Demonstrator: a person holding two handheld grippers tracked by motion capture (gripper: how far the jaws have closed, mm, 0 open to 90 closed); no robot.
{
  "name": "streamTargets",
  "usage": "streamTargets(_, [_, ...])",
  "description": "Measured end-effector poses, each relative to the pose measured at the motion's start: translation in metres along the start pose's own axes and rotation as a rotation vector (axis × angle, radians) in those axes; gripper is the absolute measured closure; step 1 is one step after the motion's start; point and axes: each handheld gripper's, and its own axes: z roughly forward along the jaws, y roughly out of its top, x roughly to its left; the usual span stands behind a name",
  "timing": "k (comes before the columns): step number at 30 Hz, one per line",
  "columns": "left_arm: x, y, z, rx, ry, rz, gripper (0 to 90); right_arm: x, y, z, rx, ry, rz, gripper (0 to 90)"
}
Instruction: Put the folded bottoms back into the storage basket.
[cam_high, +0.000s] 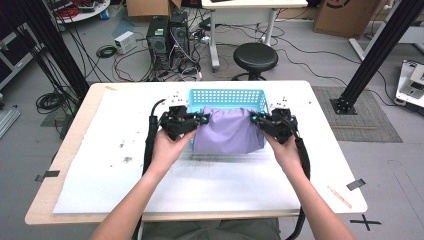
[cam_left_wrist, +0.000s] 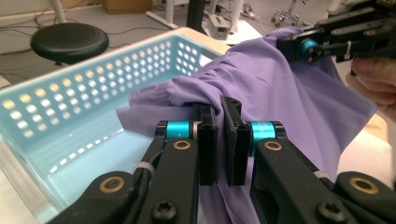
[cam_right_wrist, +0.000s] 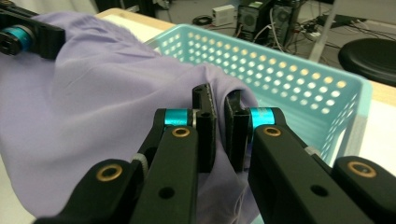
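A purple cloth (cam_high: 227, 132) hangs stretched between my two grippers, in front of and partly over a light blue perforated basket (cam_high: 227, 95). My left gripper (cam_high: 202, 120) is shut on the cloth's left top corner, its jaws pinching a fold of cloth (cam_left_wrist: 219, 100). At the right top corner my right gripper (cam_high: 255, 119) is shut on the cloth (cam_right_wrist: 93, 112) too. The left gripper view looks into the basket (cam_left_wrist: 84, 93) and shows the other gripper (cam_left_wrist: 327, 44) holding the far corner. The cloth's lower edge drapes down toward the table.
A white sheet (cam_high: 150, 185) covers the wooden table (cam_high: 45, 200). Beyond the far edge stand a black stool (cam_high: 255, 57), computer towers (cam_high: 167, 40) and floor cables. Black frame posts (cam_high: 370, 55) rise at both sides.
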Motion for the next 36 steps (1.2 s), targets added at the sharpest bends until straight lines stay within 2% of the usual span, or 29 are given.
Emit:
streamTargets(1, [0.003,0.003,0.004,0.0,0.012,0.012,85.4,-0.003,0.003,0.004,0.004,-0.004,0.001,86.0])
streamTargets(5, [0.019,0.013,0.017,-0.002,0.037,0.005,85.3,-0.016,0.015,0.021,0.001,-0.025,0.011,86.0])
streamTargets(7, [0.028,0.015,0.024,0.007,0.059,0.017,85.3,-0.023,0.021,0.03,0.003,-0.035,0.013,86.0])
streamTargets(8, [0.032,0.016,0.028,0.004,0.061,0.005,85.3,-0.026,0.024,0.034,0.001,-0.038,0.013,86.0])
streamTargets(12, [0.048,0.016,0.041,0.008,0.084,0.001,85.3,-0.036,0.031,0.053,0.016,-0.053,0.013,86.0])
streamTargets(15, [0.06,0.013,0.052,0.026,0.093,-0.02,85.3,-0.041,0.032,0.065,0.024,-0.064,0.01,86.0])
streamTargets(17, [0.067,0.009,0.06,0.048,0.104,-0.018,85.1,-0.044,0.03,0.075,0.033,-0.079,0.008,85.0])
streamTargets(18, [0.07,0.006,0.064,0.056,0.116,-0.018,82.9,-0.046,0.028,0.079,0.048,-0.097,0.001,78.9])
streamTargets(20, [0.076,0.002,0.068,0.073,0.152,-0.036,62.1,-0.051,0.024,0.087,0.091,-0.148,-0.005,62.5])
streamTargets(21, [0.078,-0.001,0.067,0.071,0.15,-0.042,55.7,-0.055,0.022,0.089,0.104,-0.166,0.014,58.1])
streamTargets(24, [0.078,-0.006,0.062,0.073,0.181,-0.009,48.5,-0.067,0.018,0.085,0.117,-0.167,0.057,52.4])
streamTargets(26, [0.075,-0.008,0.055,0.08,0.197,0.021,46.4,-0.07,0.015,0.076,0.098,-0.175,0.059,50.3])
streamTargets(29, [0.07,-0.011,0.042,0.063,0.209,0.045,45.0,-0.071,0.011,0.061,0.076,-0.181,0.038,48.5])
streamTargets(34, [0.058,-0.019,0.019,0.032,0.169,0.092,44.5,-0.067,-0.001,0.036,0.04,-0.195,0.009,47.5])
streamTargets(36, [0.051,-0.023,0.011,0.018,0.15,0.109,44.6,-0.065,-0.006,0.03,0.055,-0.203,-0.001,47.1])
